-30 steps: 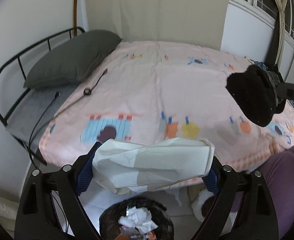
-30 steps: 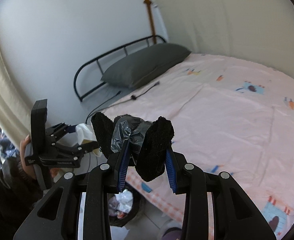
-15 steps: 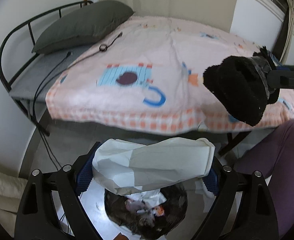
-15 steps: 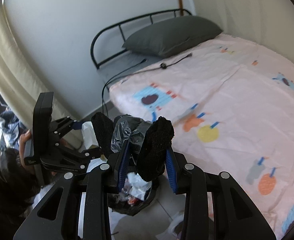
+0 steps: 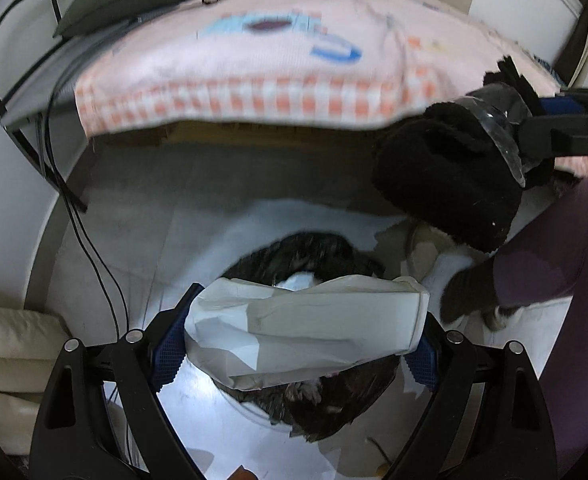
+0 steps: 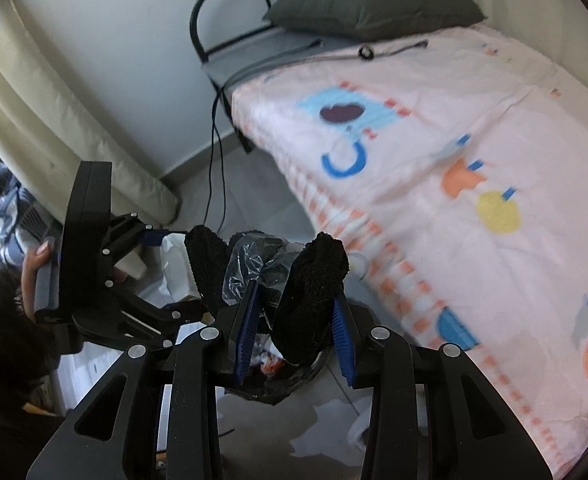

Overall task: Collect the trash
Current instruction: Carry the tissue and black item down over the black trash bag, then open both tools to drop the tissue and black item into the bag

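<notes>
My left gripper (image 5: 299, 344) is shut on a crumpled white paper bag (image 5: 305, 330) and holds it right above the bin (image 5: 333, 408), which has a black liner and paper trash in it. My right gripper (image 6: 292, 328) is shut on a black fuzzy cloth (image 6: 309, 300) wrapped round clear plastic film (image 6: 250, 268). In the left wrist view that bundle (image 5: 449, 184) hangs to the upper right of the bin. In the right wrist view the bin (image 6: 278, 376) shows below the fingers, and the left gripper (image 6: 166, 276) with the white bag (image 6: 176, 264) is at the left.
A bed with a pink patterned sheet (image 6: 453, 152), a grey pillow (image 6: 373, 0) and a black metal frame (image 6: 222, 8) stands beyond the bin. A black cable (image 5: 78, 216) hangs from the bed to the floor. The person's purple-clad leg (image 5: 553, 260) is at the right.
Both grippers have tilted down and moved from over the bed toward the bin on the floor. Each keeps hold of its load. The bin now lies directly under the white bag.
</notes>
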`<state>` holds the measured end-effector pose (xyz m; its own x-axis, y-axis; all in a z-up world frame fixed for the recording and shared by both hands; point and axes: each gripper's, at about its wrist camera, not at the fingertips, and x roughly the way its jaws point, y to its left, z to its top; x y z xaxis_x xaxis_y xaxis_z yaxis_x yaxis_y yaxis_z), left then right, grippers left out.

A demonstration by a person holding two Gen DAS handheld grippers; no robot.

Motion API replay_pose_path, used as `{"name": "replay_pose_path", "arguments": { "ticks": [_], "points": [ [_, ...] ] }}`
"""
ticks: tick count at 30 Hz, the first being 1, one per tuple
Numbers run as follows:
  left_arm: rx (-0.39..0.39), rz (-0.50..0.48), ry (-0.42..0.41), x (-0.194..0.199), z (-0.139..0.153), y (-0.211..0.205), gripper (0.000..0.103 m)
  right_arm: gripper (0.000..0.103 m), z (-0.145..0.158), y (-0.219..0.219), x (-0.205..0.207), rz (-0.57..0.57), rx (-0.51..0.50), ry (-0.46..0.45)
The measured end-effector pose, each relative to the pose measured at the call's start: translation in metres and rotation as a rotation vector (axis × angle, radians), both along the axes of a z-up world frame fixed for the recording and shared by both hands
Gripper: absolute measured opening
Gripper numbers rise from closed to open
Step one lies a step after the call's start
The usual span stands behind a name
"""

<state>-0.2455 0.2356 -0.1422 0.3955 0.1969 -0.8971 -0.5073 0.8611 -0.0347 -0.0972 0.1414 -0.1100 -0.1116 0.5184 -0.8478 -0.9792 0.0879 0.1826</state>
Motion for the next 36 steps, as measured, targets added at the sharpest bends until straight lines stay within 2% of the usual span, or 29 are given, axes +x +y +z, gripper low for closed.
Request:
{"name": "replay_pose_path", "arguments": {
  "ticks": [14, 20, 25, 26, 27, 29, 30, 31, 32, 33, 36],
  "points": [
    [-0.09, -0.012, 0.145, -0.017, -0.076, 0.009, 0.087, 0.033, -0.074, 0.033, -0.041, 0.107, -0.19, -0.051],
    [-0.116, -0.042, 0.226, -0.013, -0.108, 0.014, 0.087, 0.033, -0.099, 0.043, -0.049, 0.134, -0.252, -0.066],
    [-0.131, -0.048, 0.272, -0.007, -0.125, 0.018, 0.088, 0.033, -0.113, 0.052, -0.053, 0.148, -0.28, -0.072],
    [-0.134, -0.048, 0.275, -0.007, -0.127, 0.018, 0.089, 0.033, -0.116, 0.054, -0.054, 0.148, -0.282, -0.071],
    [-0.131, -0.042, 0.286, -0.005, -0.13, 0.02, 0.096, 0.034, -0.117, 0.055, -0.053, 0.147, -0.282, -0.069],
    [-0.105, -0.033, 0.296, -0.006, -0.133, 0.021, 0.097, 0.039, -0.118, 0.057, -0.052, 0.141, -0.284, -0.08],
    [-0.096, -0.026, 0.302, -0.006, -0.134, 0.022, 0.097, 0.052, -0.118, 0.057, -0.05, 0.131, -0.283, -0.085],
    [-0.097, -0.022, 0.306, -0.006, -0.135, 0.021, 0.097, 0.071, -0.116, 0.056, -0.047, 0.125, -0.28, -0.082],
    [-0.095, -0.021, 0.309, -0.007, -0.136, 0.021, 0.097, 0.078, -0.116, 0.057, -0.045, 0.115, -0.271, -0.077],
    [-0.083, -0.023, 0.313, -0.007, -0.136, 0.02, 0.097, 0.084, -0.114, 0.057, -0.042, 0.106, -0.262, -0.072],
    [-0.081, -0.035, 0.325, -0.01, -0.136, 0.017, 0.097, 0.086, -0.113, 0.058, -0.037, 0.082, -0.253, -0.085]
  ]
}}
